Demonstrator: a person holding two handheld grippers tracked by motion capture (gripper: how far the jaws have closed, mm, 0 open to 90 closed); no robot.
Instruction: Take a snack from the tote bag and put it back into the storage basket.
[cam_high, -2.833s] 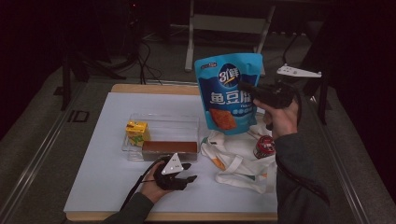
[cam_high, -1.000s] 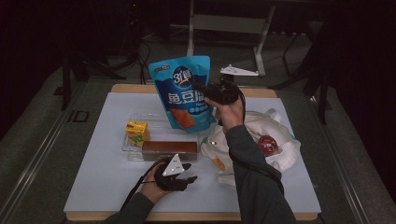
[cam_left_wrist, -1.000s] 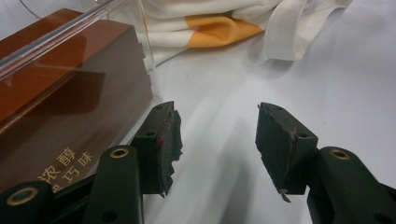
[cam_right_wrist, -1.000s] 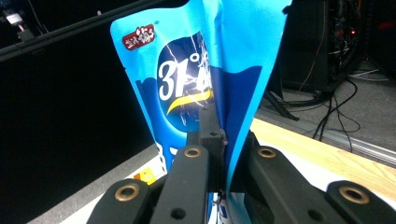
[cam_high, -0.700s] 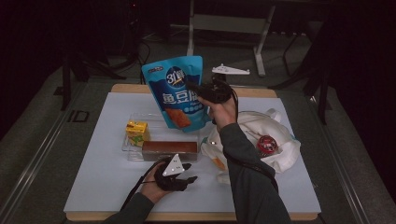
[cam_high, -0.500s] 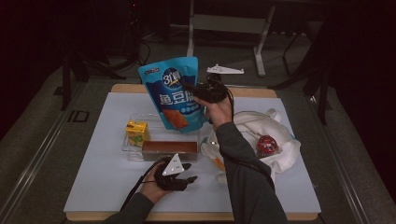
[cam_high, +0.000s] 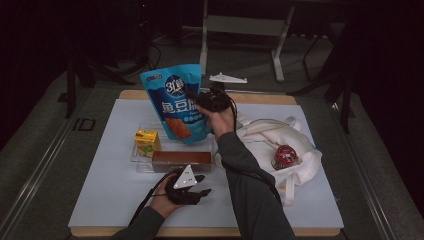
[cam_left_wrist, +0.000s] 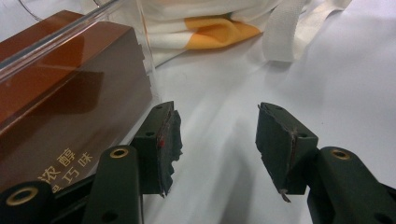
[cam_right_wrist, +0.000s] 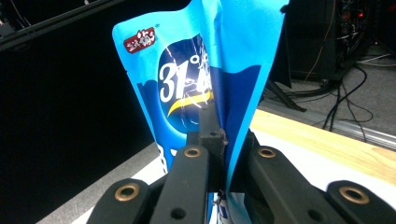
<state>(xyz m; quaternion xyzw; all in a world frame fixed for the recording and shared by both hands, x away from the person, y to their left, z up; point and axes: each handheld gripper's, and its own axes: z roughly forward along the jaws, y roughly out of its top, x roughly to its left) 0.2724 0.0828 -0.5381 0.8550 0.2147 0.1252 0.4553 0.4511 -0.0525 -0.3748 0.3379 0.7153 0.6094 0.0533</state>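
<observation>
Right gripper (cam_high: 200, 100) of ours is clamped on the blue foil snack pouch (cam_high: 175, 102), hanging above the clear plastic tray (cam_high: 142, 162) toward the tabletop's far edge; our left gripper (cam_high: 192, 187) rests half-open, holding nothing.

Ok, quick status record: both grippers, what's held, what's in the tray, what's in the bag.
right gripper: shut on blue snack pouch, held above clear tray
left gripper: open, holding nothing, beside the tray
tray contents: yellow carton, brown box
white tote bag: red-lidded jar resting in it
</observation>
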